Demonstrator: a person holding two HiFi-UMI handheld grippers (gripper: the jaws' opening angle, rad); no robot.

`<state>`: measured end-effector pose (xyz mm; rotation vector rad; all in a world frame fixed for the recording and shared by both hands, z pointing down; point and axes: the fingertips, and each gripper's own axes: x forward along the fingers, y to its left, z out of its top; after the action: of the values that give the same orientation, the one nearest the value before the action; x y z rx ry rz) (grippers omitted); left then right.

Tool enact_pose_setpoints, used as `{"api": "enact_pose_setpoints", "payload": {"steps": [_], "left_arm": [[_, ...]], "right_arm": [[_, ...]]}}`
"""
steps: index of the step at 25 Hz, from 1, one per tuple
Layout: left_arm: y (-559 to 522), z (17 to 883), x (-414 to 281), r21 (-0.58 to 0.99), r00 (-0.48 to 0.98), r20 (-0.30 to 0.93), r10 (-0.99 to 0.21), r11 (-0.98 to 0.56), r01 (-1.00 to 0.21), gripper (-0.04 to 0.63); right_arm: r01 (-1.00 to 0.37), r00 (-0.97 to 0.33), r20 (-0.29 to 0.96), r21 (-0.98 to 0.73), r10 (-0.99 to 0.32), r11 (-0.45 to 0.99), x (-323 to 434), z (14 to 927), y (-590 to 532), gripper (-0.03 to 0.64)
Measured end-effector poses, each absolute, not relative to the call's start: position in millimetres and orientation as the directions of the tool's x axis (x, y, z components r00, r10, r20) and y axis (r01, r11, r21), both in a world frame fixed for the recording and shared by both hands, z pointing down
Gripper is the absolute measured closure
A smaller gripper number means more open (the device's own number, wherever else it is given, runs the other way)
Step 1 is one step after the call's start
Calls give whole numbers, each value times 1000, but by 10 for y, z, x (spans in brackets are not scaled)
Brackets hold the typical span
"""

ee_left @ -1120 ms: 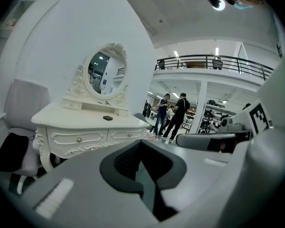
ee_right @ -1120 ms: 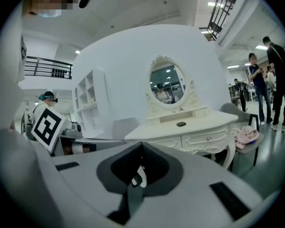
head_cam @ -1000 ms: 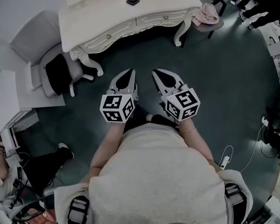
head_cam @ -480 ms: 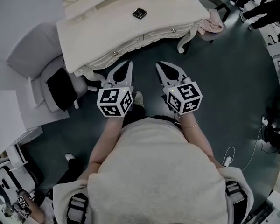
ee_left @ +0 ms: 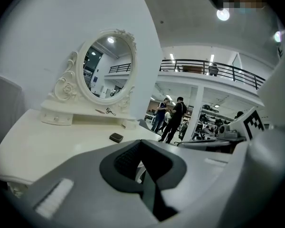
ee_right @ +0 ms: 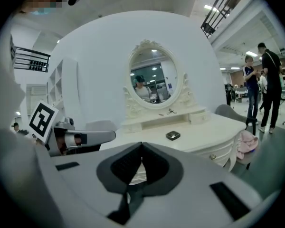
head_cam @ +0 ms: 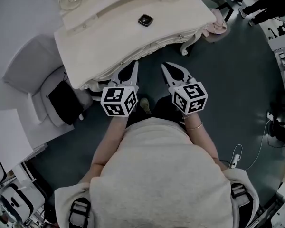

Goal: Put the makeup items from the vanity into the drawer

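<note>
My left hand-held gripper (head_cam: 134, 64) and right hand-held gripper (head_cam: 164, 66) are closed and empty before the table (head_cam: 104, 37); a compact (head_cam: 145, 20) lies on it.

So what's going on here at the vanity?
A person stands in front of the white vanity with a gripper in each hand. The left gripper and right gripper are both shut and empty, held near its front edge. A small dark compact lies on the top, untouched; the drawers look closed.
</note>
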<state>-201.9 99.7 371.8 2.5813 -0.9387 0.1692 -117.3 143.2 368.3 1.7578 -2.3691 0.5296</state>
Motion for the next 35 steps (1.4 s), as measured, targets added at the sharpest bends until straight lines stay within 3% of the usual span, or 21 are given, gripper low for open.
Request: {"api": "enact_pose_setpoints", "payload": {"steps": [13, 35], "left_arm": [[661, 3937, -1979, 355, 745, 280, -606, -655, -667, 586], [-1196, 3939, -1138, 316, 503, 299, -811, -414, -854, 586]], "right_arm": [[-934, -324, 303, -252, -896, 252, -940, 3719, 965, 609], [-827, -561, 318, -184, -764, 531, -24, 3703, -1102, 607]]}}
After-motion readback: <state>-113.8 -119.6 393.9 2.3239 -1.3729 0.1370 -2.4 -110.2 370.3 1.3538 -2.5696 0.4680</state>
